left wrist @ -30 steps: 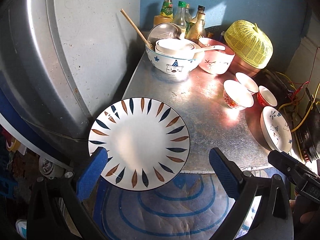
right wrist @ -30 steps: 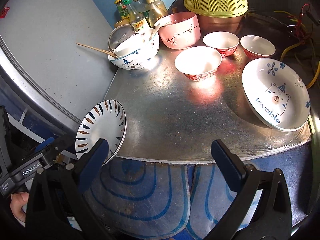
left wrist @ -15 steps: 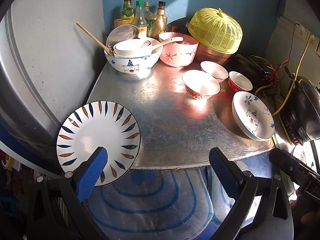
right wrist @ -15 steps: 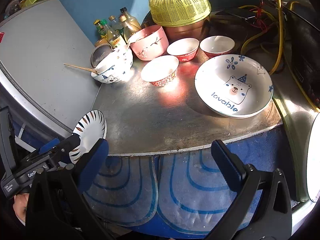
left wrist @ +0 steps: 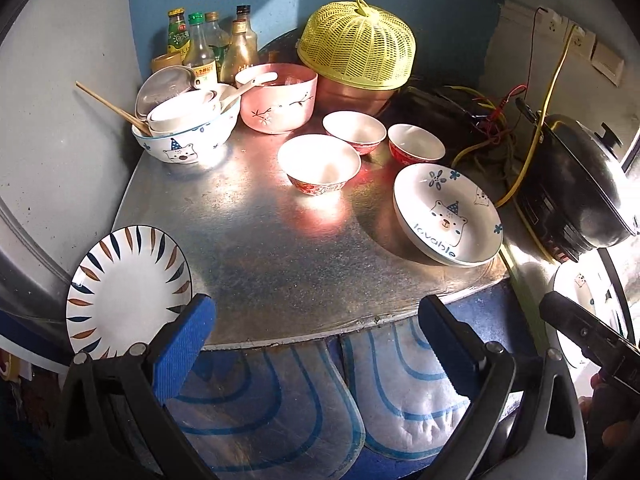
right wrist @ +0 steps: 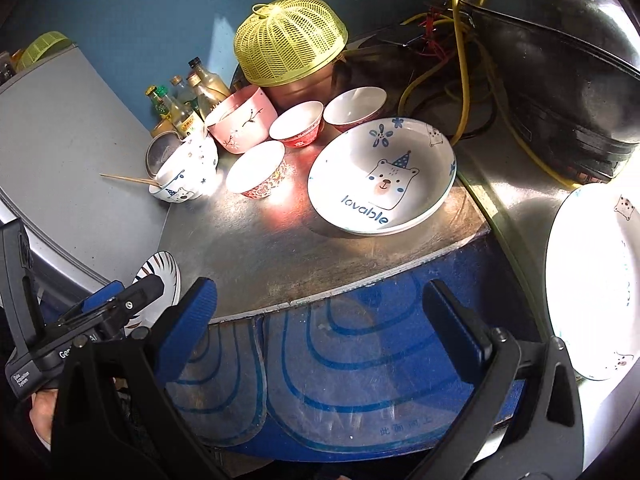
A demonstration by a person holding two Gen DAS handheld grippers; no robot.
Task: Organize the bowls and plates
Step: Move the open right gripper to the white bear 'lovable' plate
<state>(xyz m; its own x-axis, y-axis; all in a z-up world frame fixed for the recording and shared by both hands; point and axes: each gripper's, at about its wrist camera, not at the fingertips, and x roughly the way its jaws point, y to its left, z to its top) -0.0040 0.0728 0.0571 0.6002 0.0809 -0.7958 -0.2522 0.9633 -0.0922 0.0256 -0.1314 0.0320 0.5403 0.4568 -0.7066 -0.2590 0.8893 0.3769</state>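
A white plate with blue and brown petal marks [left wrist: 128, 292] lies at the metal table's [left wrist: 280, 248] front left corner, overhanging the edge; its edge shows in the right wrist view [right wrist: 160, 276]. My left gripper [left wrist: 316, 340] is open and empty in front of the table edge, right of that plate. A bear "lovable" deep plate [left wrist: 448, 212] [right wrist: 380, 176] sits at the right. Three red-and-white bowls [left wrist: 320, 164] [right wrist: 256, 172] stand mid-table. My right gripper [right wrist: 320, 320] is open and empty, below the front edge. Another white bear plate [right wrist: 592, 288] lies on the right counter.
A bear bowl with stacked bowls and chopsticks [left wrist: 184, 136], a pink bowl [left wrist: 280, 104], several bottles [left wrist: 212, 52] and a yellow mesh cover [left wrist: 356, 48] stand at the back. A black cooker [left wrist: 576, 184] with tangled wires [left wrist: 492, 128] is on the right. A grey appliance [left wrist: 52, 120] borders the left.
Both grippers have swung to the right along the table's front edge. The petal plate has drifted left in the left wrist view; the second bear plate has entered the right wrist view.
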